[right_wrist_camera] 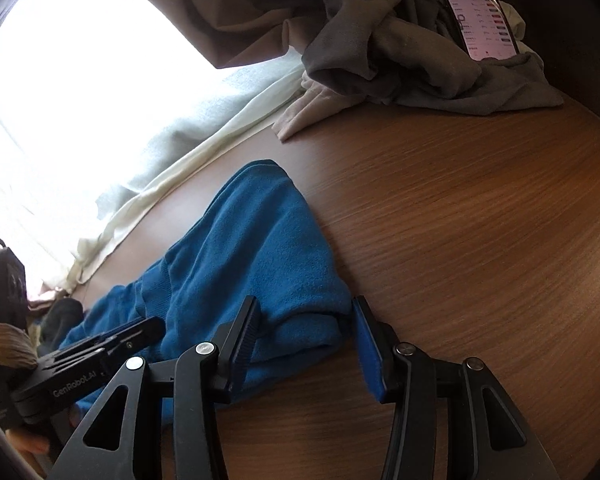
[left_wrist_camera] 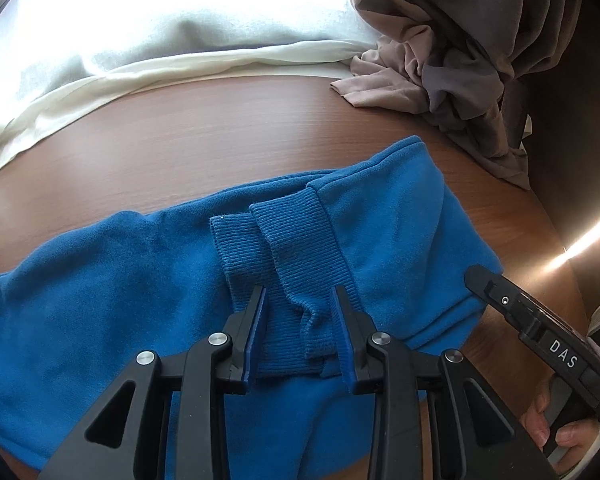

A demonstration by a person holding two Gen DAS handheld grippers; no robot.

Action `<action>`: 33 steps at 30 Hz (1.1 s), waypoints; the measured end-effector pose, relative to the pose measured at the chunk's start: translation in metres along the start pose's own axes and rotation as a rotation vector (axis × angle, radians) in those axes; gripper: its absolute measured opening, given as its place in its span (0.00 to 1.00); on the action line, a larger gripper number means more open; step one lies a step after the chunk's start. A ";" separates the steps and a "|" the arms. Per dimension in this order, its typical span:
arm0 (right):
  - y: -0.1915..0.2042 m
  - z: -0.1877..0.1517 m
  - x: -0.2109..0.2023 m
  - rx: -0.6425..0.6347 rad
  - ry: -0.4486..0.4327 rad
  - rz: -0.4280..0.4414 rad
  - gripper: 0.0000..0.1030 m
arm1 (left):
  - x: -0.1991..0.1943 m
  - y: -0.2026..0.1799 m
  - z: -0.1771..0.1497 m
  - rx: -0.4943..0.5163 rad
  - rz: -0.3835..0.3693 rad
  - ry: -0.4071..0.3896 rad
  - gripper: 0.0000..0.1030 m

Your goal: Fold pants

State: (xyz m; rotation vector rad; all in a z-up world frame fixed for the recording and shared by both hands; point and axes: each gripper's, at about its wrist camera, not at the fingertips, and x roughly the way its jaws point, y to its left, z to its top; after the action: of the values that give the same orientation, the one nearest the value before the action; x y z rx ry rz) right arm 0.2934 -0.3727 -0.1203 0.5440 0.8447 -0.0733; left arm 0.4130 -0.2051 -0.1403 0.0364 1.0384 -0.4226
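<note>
Blue fleece pants (left_wrist_camera: 112, 280) lie across the lower half of the left wrist frame on the wood-grain tabletop (left_wrist_camera: 220, 128), already bunched into a short, thick bundle with the two ribbed ankle cuffs (left_wrist_camera: 284, 248) brought up on top of the body of the garment. I read that as at least one lengthwise fold plus a fold of the legs back over themselves (layers underneath are hidden, so I cannot count them).

My left gripper (left_wrist_camera: 300, 300) sits low over the cuffs, jaws apart with the ribbed fabric between them; the pads flank the cloth without visibly pinching it.

In the right wrist frame the right gripper (right_wrist_camera: 306, 312) is at the bottom centre, jaws wide apart, straddling the folded corner of the pants (right_wrist_camera: 244, 248) near the table surface (right_wrist_camera: 460, 220). No squeeze on the cloth there.

Upper right of both frames: a heap of grey-brown cloth (right_wrist_camera: 380, 48) with a lit phone (right_wrist_camera: 476, 16) propped on it. White curtain (left_wrist_camera: 140, 60) along the far edge.

Judgement: the task is late-stage. What seems left is one last fold or a tidy-up, since the right-hand end looks lumpy and the edges are not aligned.
</note>
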 end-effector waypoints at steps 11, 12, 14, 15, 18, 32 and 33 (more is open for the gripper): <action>0.044 0.014 -0.032 -0.215 -0.085 -0.033 0.20 | -0.005 0.002 -0.003 -0.025 0.006 -0.038 0.32; 0.052 0.015 -0.037 -0.243 -0.101 -0.035 0.20 | -0.009 0.004 -0.003 -0.040 0.002 -0.049 0.31; 0.066 0.017 -0.044 -0.299 -0.132 -0.036 0.20 | -0.024 0.010 -0.003 -0.067 -0.003 -0.095 0.30; 0.074 0.019 -0.049 -0.329 -0.154 -0.036 0.20 | -0.034 0.015 -0.004 -0.085 0.007 -0.119 0.30; 0.096 0.026 -0.060 -0.384 -0.196 -0.018 0.19 | -0.061 0.034 -0.011 -0.139 0.060 -0.152 0.30; 0.220 -0.002 -0.075 -0.740 -0.299 0.063 0.19 | -0.152 0.136 -0.058 -0.289 0.315 -0.202 0.47; 0.227 -0.005 -0.075 -0.760 -0.302 0.066 0.19 | -0.156 0.143 -0.061 -0.293 0.316 -0.201 0.47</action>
State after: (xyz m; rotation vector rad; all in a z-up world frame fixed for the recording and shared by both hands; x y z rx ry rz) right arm 0.3012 -0.1857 0.0285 -0.1552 0.5012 0.2172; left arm 0.3458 -0.0094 -0.0647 -0.1009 0.8690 0.0154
